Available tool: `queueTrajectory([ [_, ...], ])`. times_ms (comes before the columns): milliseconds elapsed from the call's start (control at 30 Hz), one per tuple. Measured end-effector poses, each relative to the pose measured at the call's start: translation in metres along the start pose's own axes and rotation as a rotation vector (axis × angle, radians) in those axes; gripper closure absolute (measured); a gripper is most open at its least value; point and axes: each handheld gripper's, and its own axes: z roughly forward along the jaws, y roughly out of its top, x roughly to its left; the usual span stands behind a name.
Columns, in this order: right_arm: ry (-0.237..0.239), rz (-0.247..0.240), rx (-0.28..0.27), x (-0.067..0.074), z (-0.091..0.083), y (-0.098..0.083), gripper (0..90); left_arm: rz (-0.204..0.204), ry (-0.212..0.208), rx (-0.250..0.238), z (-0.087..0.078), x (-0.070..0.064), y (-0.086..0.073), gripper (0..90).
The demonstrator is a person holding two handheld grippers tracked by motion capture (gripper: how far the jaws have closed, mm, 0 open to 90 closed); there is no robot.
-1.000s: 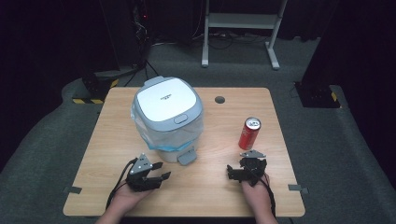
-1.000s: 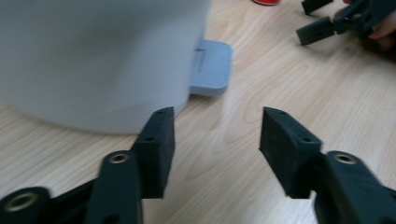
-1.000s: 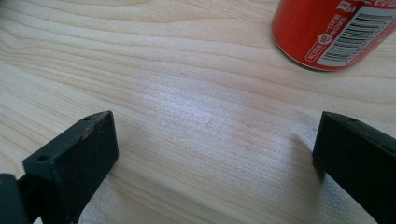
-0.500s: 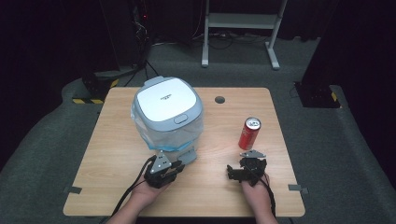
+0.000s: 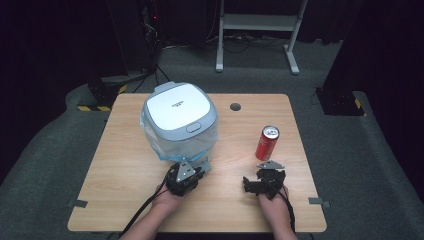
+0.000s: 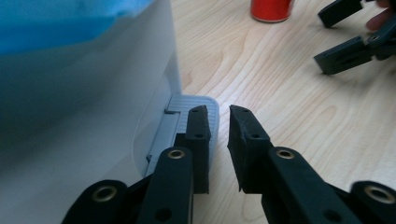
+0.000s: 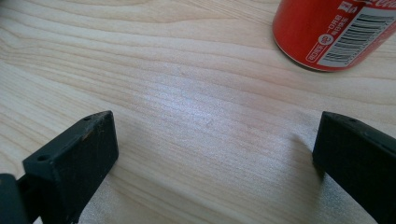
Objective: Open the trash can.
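The pedal bin (image 5: 180, 120) stands on the left half of the desk (image 5: 125, 185), lid down, with a blue liner (image 5: 150, 145) bunched under the lid rim. Its foot pedal (image 6: 196, 105) projects from the base on your side, which is why your left gripper (image 5: 192, 167) is brought in low at that spot. In the left gripper view, the fingers (image 6: 198, 135) are nearly together, with a narrow gap between them and nothing held. They sit just above the pedal plate; whether they touch it cannot be confirmed. This placement suggests a downward press on the pedal to raise the lid, not a grasp.

Your left hand (image 5: 170, 197) reaches forward from the desk's near edge, with the gripper pointed toward the bin base.

Your right gripper (image 5: 247, 184) rests low over the desk, near the red can (image 5: 267, 142) but clear of it. Its fingers (image 7: 74, 158) are spread wide and empty, with bare wood between them. The can stands upright beyond and to one side of the span. Your right hand (image 5: 272, 202) lies flat near the front edge, apparently waiting.
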Motion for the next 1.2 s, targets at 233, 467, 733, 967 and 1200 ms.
queueTrajectory([
  [233, 0.000, 0.000, 0.000, 0.000, 0.000, 0.000, 0.0, -0.024, 0.012, -0.010, 0.001, 0.003, 0.000, 79.2],
  [467, 0.000, -0.001, 0.000, 0.000, 0.000, 0.000, 0.0, -0.040, 0.016, 0.007, 0.004, 0.005, -0.001, 80.8],
  [733, 0.000, 0.000, 0.000, 0.000, 0.000, 0.000, 0.0, -0.050, 0.003, 0.025, 0.006, 0.009, -0.008, 79.4],
  [967, 0.000, 0.000, 0.000, 0.000, 0.000, 0.000, 0.0, -0.064, 0.008, 0.019, 0.008, 0.010, -0.009, 78.3],
  [1200, 0.000, -0.001, -0.001, 0.000, 0.000, 0.000, 0.0, -0.061, 0.020, 0.006, 0.011, 0.010, -0.008, 73.7],
])
